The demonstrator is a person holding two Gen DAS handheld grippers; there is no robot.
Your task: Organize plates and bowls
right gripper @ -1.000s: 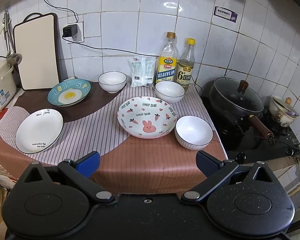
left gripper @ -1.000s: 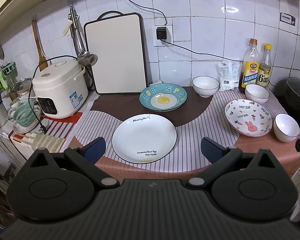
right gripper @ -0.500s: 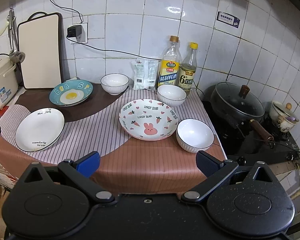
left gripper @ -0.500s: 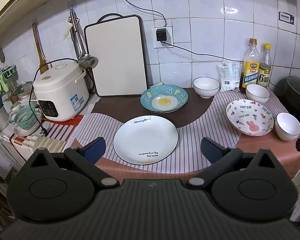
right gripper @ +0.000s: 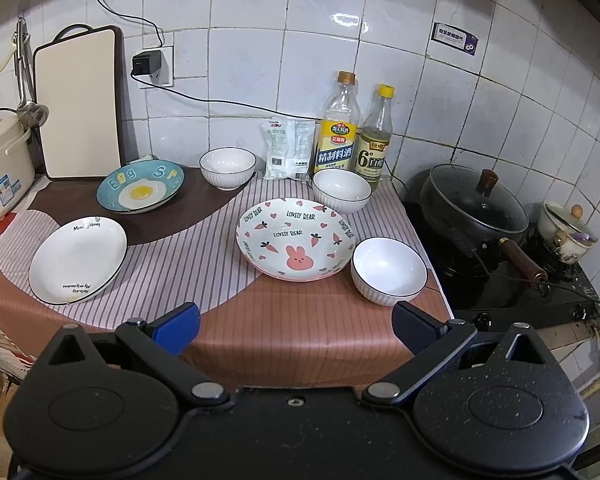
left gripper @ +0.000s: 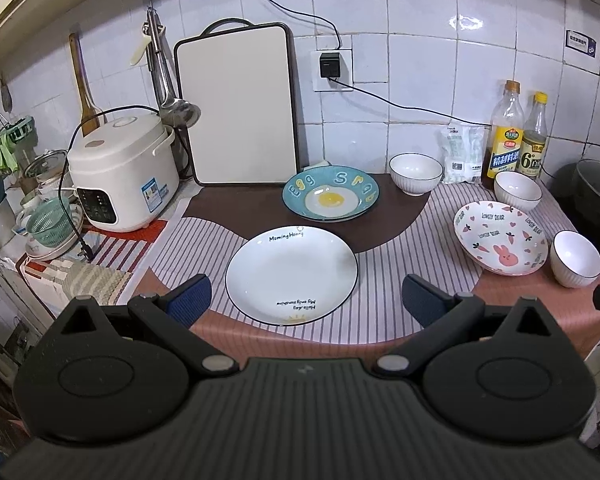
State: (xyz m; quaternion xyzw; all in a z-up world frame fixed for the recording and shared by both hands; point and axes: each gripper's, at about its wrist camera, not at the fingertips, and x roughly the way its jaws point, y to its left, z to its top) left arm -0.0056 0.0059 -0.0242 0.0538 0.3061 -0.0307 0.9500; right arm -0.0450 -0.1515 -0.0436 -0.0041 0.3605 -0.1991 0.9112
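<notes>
Three plates lie on the counter: a white plate (left gripper: 291,274) (right gripper: 78,260), a blue egg plate (left gripper: 331,199) (right gripper: 141,186) behind it, and a pink rabbit plate (left gripper: 500,242) (right gripper: 296,239) to the right. Three white bowls stand apart: one at the back (left gripper: 416,173) (right gripper: 227,167), one by the bottles (left gripper: 517,191) (right gripper: 342,191), one at the front right (left gripper: 575,258) (right gripper: 388,271). My left gripper (left gripper: 306,302) is open and empty, just before the white plate. My right gripper (right gripper: 296,324) is open and empty, before the rabbit plate.
A rice cooker (left gripper: 122,166) and a cutting board (left gripper: 238,106) stand at the back left. Two bottles (right gripper: 354,128) and a packet (right gripper: 289,148) stand by the wall. A black pot (right gripper: 474,200) sits on the stove at the right.
Both grippers have drawn back slightly and risen; the dishes look a little farther away. Nothing on the counter has moved.
</notes>
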